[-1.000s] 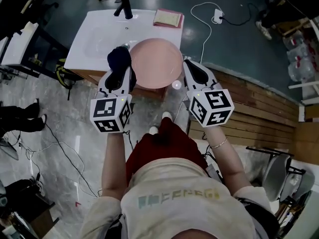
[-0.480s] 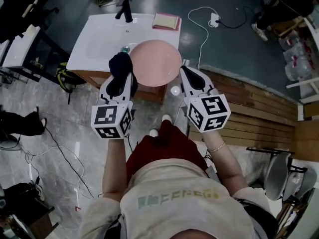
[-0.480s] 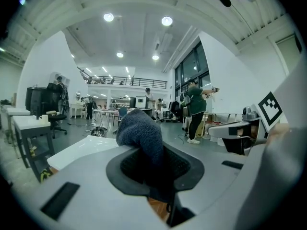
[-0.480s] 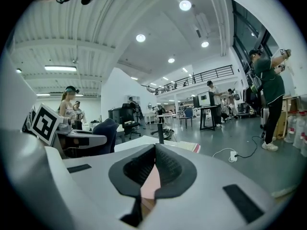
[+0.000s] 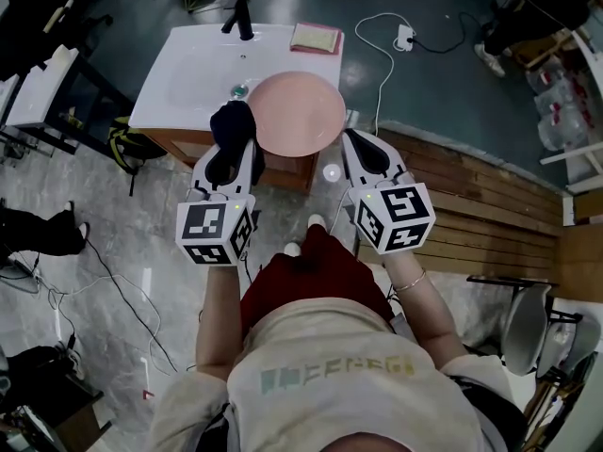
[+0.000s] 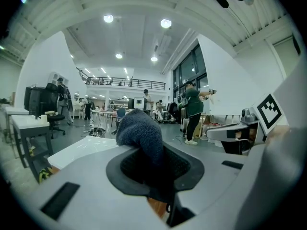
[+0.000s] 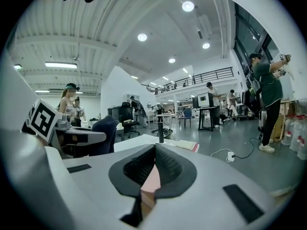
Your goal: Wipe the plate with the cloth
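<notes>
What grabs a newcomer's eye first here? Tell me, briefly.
The big pink plate, held by its rim in the shut right claw over the white sink's near corner. Next, the dark cloth bunched in the left claw, right at the plate's left edge.

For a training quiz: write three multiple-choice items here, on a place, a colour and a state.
1. Where is the cloth? A in the left tongs; B on the floor; C in the sink.
2. What colour is the plate? A white; B pink; C blue.
3. The right tongs are: A open and empty; B shut on the plate's rim; C shut on the tap.
Answers: 1 A: the dark bundle is clamped there. 2 B: it shows pink from above. 3 B: a pink edge is pinched in them.
</notes>
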The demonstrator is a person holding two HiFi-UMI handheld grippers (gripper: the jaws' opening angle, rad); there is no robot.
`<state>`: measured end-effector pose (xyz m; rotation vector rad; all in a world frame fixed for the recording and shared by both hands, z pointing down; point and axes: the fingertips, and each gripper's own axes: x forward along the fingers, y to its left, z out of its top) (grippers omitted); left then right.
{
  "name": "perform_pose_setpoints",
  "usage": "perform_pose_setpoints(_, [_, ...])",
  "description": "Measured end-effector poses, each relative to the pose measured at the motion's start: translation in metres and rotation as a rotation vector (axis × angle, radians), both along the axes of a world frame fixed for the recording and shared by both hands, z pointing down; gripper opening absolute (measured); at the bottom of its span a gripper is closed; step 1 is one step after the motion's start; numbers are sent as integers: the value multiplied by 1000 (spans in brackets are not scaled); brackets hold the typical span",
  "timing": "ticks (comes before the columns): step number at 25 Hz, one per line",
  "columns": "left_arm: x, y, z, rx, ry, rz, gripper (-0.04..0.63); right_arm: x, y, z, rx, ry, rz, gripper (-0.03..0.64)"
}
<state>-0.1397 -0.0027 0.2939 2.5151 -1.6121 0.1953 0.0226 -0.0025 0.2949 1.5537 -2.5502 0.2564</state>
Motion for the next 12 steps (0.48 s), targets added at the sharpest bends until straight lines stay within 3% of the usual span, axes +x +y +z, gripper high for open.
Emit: perform_pose_setpoints(12, [-8, 17, 6, -9, 9, 12, 80, -12, 14, 5, 2, 28, -1, 37])
